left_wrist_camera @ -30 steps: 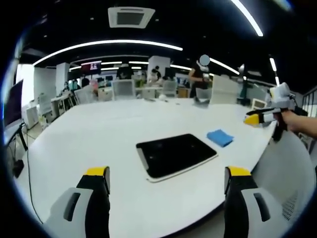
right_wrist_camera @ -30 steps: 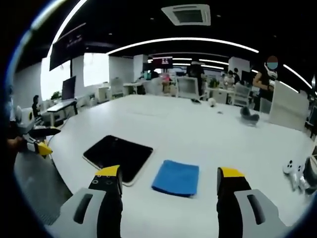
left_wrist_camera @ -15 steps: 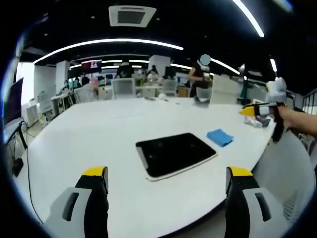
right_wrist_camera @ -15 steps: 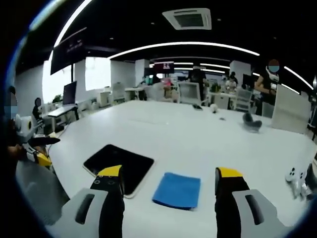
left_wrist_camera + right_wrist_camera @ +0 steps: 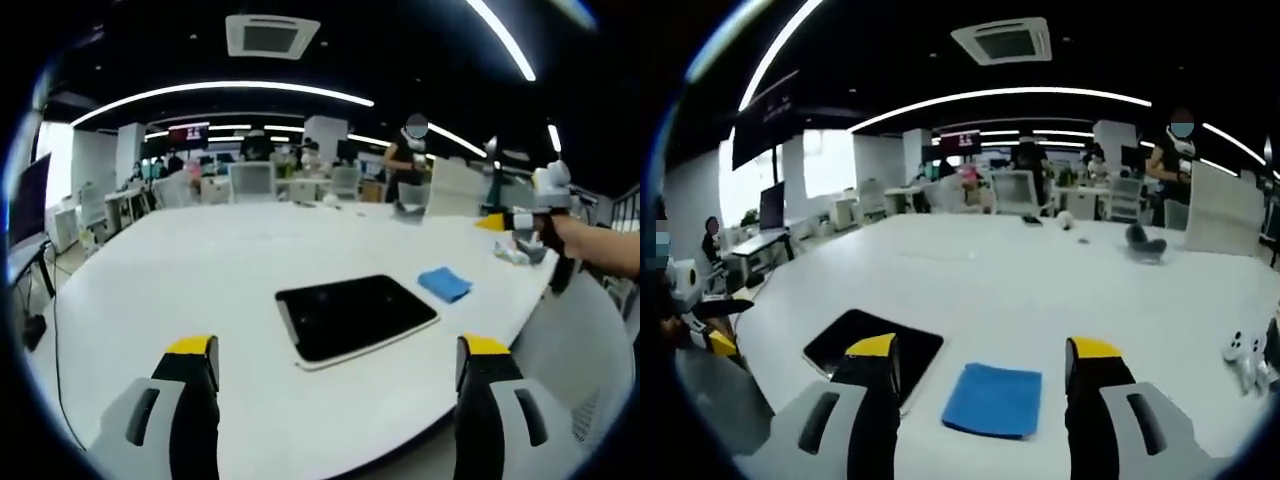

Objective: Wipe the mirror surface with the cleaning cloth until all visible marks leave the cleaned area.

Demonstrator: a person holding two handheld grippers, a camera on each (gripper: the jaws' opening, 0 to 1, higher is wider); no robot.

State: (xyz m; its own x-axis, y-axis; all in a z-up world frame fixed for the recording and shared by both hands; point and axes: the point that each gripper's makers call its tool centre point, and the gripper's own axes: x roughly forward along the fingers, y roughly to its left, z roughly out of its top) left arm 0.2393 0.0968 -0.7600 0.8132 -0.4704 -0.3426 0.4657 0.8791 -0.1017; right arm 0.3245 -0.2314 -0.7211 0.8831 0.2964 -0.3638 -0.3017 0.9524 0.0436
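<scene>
cloth [image 5: 994,400] nearer right hand-held gripper [image 5: 982,352] | mirror [image 5: 354,315] whole in left view

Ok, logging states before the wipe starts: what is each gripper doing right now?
Left gripper: open, holding nothing, above the table short of the mirror.
Right gripper: open, holding nothing, over the blue cloth.

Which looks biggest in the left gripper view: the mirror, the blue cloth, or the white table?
1. White table
2. Mirror, dark and flat on it
3. Blue cleaning cloth, beside the mirror; it lies slightly farther off, but is clearly smallest.
</scene>
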